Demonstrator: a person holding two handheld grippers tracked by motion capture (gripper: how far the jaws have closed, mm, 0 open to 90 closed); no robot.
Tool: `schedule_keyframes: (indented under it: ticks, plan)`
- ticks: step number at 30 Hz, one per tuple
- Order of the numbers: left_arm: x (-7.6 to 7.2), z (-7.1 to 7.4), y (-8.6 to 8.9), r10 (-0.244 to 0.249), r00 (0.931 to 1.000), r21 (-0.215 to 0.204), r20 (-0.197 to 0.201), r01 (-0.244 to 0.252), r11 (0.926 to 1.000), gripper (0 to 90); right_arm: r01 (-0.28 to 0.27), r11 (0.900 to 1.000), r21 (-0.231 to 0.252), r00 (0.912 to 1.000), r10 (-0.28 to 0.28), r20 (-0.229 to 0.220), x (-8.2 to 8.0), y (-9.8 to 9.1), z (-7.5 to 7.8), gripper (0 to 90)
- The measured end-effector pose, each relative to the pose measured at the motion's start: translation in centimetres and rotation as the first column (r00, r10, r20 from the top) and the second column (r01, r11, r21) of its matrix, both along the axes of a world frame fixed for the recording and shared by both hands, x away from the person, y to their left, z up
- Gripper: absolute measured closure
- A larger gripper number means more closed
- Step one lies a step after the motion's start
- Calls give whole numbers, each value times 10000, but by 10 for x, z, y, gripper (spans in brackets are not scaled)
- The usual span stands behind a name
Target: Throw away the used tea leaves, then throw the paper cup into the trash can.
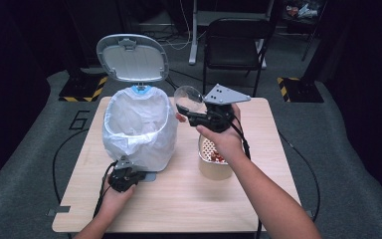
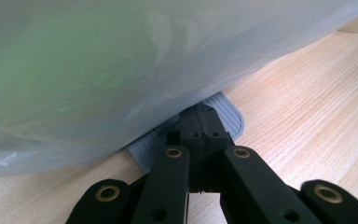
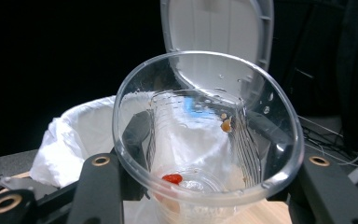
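Clear glossy plastic cup (image 3: 205, 140), matt pale wood table (image 1: 179, 194).

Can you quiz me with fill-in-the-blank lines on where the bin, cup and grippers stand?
1. The grey lid of the white-bagged bin stands ____.
2. The right gripper holds a clear plastic ____.
3. The left gripper, jaws shut, presses the bin's grey ____.

Missing words: open; cup; pedal

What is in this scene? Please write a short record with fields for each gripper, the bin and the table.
left gripper: shut, jaws pressing the grey pedal at the foot of the bin
right gripper: shut on a clear plastic cup, held beside the bin's opening
cup contents: a few red and orange scraps
bin: lid up, white bag inside
table: also holds a strainer pot
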State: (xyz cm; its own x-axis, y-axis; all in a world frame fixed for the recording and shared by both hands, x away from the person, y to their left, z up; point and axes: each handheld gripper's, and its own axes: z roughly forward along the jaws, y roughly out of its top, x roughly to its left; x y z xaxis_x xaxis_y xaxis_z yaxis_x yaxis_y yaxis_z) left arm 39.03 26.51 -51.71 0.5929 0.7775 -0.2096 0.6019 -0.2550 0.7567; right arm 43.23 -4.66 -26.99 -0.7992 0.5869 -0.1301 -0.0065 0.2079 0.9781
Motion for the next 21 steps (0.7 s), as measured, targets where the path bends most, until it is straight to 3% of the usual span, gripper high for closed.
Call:
schedule_keyframes:
  ticks: [21]
  plan:
    - [0,0,0,-76,10000,-34,-14,76,10000,900,-501,9987,-7,9984,501,-266,14,40,5,466]
